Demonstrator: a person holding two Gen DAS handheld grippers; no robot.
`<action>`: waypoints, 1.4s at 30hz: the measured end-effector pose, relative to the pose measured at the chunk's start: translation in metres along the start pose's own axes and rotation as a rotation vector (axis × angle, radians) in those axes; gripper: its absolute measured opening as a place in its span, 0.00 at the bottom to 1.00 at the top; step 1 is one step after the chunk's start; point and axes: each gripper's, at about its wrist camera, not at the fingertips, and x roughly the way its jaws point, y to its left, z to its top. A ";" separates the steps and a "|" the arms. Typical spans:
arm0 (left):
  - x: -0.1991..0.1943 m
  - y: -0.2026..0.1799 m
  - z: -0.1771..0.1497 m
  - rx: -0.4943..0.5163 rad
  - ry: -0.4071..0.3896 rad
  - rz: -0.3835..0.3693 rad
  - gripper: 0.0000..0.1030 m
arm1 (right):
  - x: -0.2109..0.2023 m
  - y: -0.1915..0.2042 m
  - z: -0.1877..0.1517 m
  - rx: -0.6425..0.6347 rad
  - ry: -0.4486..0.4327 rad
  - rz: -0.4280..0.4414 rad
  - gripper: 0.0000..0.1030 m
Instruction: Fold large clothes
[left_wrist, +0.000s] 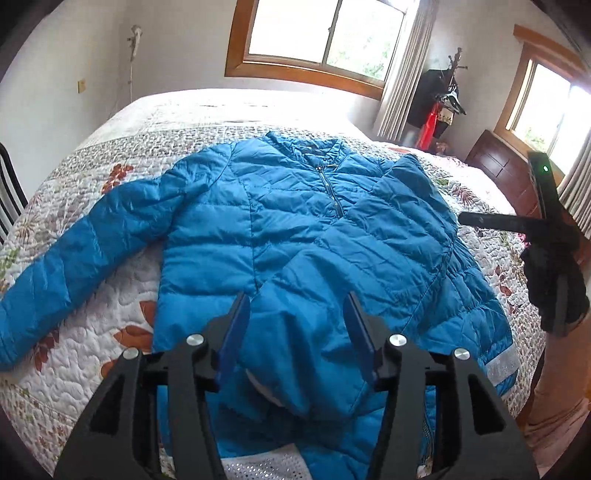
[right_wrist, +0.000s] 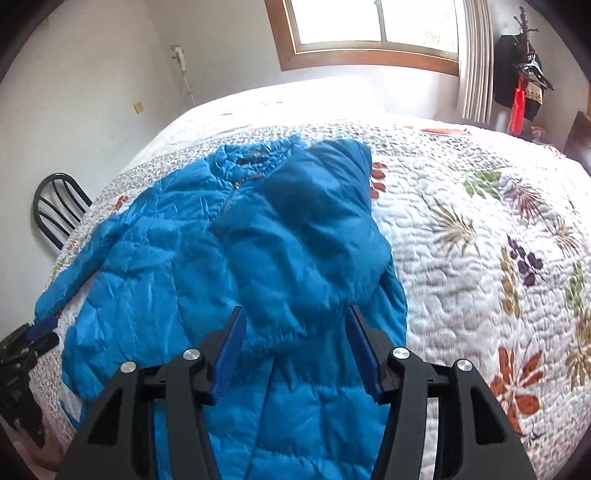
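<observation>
A blue quilted jacket lies front up on the bed, zipper closed. Its right sleeve is folded across the chest; its left sleeve stretches out to the left. My left gripper is open just above the folded sleeve's cuff end, holding nothing. In the right wrist view the jacket fills the left half, the folded sleeve on top. My right gripper is open over that sleeve's lower end, holding nothing. It also shows at the right edge of the left wrist view.
The bed has a white floral quilt. A black chair stands at the bed's left side. A wooden headboard and a coat rack stand at the right. Windows are on the far wall.
</observation>
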 end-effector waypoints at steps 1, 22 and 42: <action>0.003 -0.005 0.004 0.013 0.001 -0.012 0.51 | 0.009 0.000 0.013 -0.020 -0.005 -0.015 0.55; 0.077 -0.023 0.008 0.098 0.145 -0.028 0.59 | 0.086 -0.035 0.059 0.029 0.059 -0.064 0.40; 0.097 -0.016 -0.009 0.096 0.162 0.024 0.64 | 0.092 -0.007 0.001 -0.046 0.070 -0.079 0.42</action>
